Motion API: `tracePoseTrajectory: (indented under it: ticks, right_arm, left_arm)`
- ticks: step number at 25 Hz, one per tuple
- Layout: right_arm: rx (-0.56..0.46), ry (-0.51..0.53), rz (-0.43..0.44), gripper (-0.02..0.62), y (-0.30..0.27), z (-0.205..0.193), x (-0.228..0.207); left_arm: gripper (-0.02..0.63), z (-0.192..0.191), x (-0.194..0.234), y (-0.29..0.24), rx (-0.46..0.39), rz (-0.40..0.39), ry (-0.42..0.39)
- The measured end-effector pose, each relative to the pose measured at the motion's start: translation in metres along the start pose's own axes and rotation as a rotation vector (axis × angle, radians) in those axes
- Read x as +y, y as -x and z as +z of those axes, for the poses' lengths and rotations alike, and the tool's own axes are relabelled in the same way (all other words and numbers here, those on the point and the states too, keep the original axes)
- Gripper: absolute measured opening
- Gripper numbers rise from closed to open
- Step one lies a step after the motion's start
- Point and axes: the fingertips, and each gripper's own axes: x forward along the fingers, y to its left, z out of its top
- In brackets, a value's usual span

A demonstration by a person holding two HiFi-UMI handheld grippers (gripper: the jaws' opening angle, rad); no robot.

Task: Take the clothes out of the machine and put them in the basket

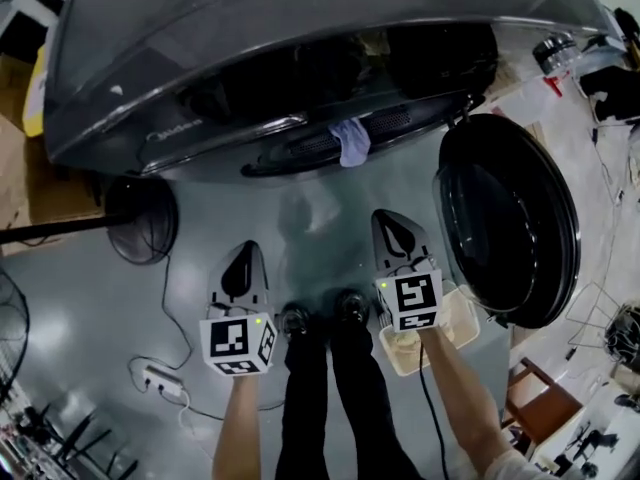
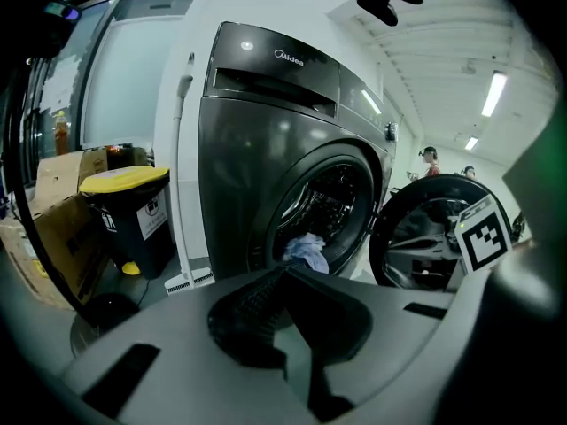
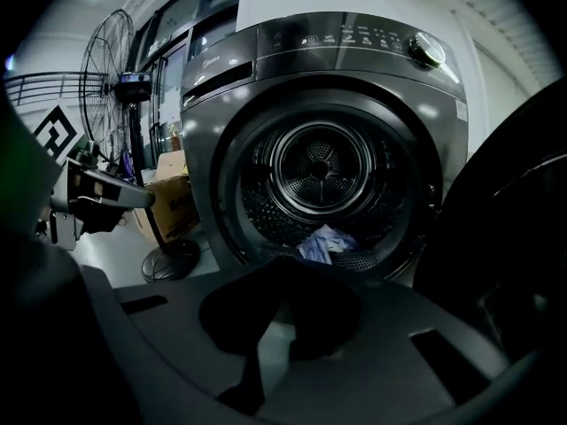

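Cloth, pale blue: draped over drum lip of washer, upper centre, easy reach.
Door: open right, clearing access.
Basket: floor, lower right, probably placed for short drop.
Left tongs, right tongs: both together, empty, pointing at the washer.

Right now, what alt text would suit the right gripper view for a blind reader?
A dark washer stands with its door open, a pale blue cloth lying at the drum's front edge. In front, the right gripper has its fingers shut and empty.
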Motion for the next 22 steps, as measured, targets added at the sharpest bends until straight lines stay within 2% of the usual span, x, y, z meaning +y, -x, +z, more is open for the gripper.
tracePoseTrajectory:
  ticks: [7,14,17,22]
  right_arm:
    - [0.000,-0.009,-0.001,0.025,-0.010,-0.012,0.000]
    - [-0.037,-0.029,-0.032,0.025,-0.018,-0.024,0.002]
    - [-0.055,-0.041,-0.049,0.025,-0.025,-0.037,0.003]
    - [-0.053,-0.019,-0.063,0.025,-0.037,-0.063,0.002]
  left_arm:
    - [0.018,-0.005,0.008,-0.005,-0.019,0.014,0.009]
    - [0.017,-0.013,0.007,-0.009,-0.045,-0.022,-0.031]
    - [0.018,-0.025,0.011,-0.013,-0.043,-0.030,-0.069]
    - [0.017,-0.051,0.018,-0.028,-0.063,-0.037,-0.046]
